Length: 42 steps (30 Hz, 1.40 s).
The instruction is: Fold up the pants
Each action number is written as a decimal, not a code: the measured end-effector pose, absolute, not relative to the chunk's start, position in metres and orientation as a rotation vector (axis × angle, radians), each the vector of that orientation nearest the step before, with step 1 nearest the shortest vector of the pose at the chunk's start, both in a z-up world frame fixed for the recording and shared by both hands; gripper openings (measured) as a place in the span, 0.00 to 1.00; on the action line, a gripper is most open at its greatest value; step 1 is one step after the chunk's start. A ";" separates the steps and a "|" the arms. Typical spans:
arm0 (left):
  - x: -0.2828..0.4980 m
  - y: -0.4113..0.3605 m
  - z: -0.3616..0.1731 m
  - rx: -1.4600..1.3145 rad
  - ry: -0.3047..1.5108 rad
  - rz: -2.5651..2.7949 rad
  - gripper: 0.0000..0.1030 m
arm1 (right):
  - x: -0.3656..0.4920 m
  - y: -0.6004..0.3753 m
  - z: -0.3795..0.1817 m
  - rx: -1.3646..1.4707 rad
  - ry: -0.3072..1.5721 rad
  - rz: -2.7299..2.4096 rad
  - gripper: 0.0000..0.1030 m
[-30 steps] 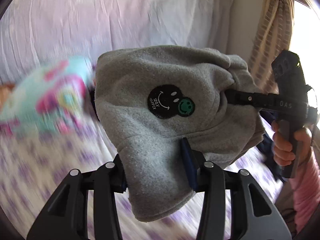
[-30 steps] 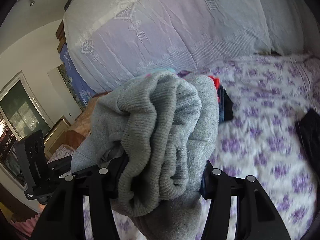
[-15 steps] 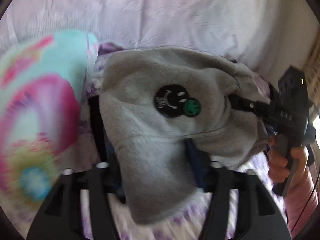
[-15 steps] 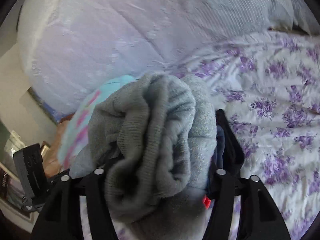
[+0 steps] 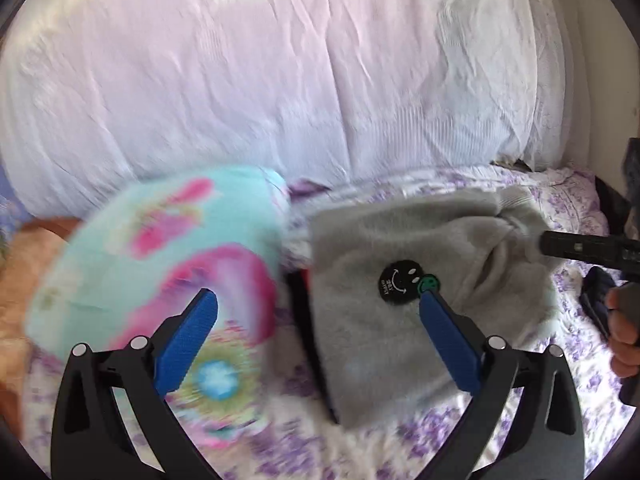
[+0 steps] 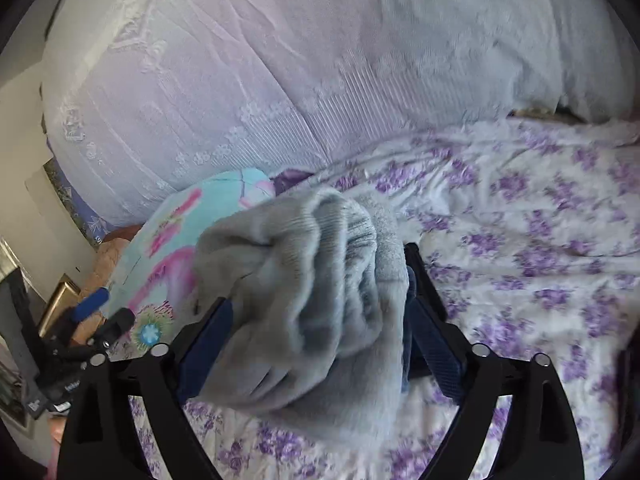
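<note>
Left gripper (image 5: 316, 312) spread wide, holding nothing; right gripper (image 6: 320, 320) clamped on bunched grey pants (image 6: 316, 304). One pair of pants, lying at 3 o'clock of one turquoise-pink pillow (image 5: 160, 276). Purple-floral bedsheet (image 6: 520, 248); one white bedding mound (image 5: 280, 80) at 12 o'clock.

You are working in a home bedroom.

You face a bed (image 6: 520, 248) spread with a white sheet printed in purple flowers, and a large pale quilted bolster or bedding roll (image 5: 280, 80) runs along its far side. A bright turquoise and pink patterned pillow (image 5: 160, 264) lies on the bed, with loose dark clothing (image 5: 600, 292) near the edge. At the far left of the right wrist view you can see a framed picture (image 6: 60, 296) leaning by a plain wall.
</note>
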<state>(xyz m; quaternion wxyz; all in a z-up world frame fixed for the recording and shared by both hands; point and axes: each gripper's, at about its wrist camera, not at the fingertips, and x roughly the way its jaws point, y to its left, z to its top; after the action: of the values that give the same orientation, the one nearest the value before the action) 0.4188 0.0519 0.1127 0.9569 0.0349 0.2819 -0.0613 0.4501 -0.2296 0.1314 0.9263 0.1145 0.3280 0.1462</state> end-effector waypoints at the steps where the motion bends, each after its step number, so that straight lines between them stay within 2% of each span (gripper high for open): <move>1: 0.404 0.051 0.122 0.089 0.550 -0.111 0.96 | 0.430 -0.228 0.138 0.212 0.640 0.280 0.94; 6: 0.319 0.057 0.146 0.101 0.482 -0.070 0.96 | 0.326 -0.208 0.143 0.116 0.509 0.171 0.97; 9: 0.271 0.056 0.139 0.085 0.484 -0.067 0.96 | 0.260 -0.187 0.124 0.052 0.448 0.129 0.97; 14: 0.205 0.043 0.106 0.090 0.513 -0.059 0.96 | 0.198 -0.174 0.076 0.116 0.431 0.138 0.97; 18: 0.186 0.030 0.083 0.093 0.557 -0.053 0.96 | 0.190 -0.163 0.054 0.045 0.465 0.124 0.97; 24: 0.175 0.018 0.066 0.118 0.520 -0.063 0.96 | 0.182 -0.160 0.045 -0.055 0.448 0.073 0.97; 42: 0.175 0.022 0.052 0.114 0.534 -0.092 0.96 | 0.187 -0.166 0.036 -0.055 0.476 0.046 0.97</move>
<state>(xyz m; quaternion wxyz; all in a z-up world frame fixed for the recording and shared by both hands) 0.1751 0.0216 0.0519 0.9619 0.0565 0.2638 -0.0456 0.1874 -0.1661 0.0362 0.9712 -0.0272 0.2355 0.0227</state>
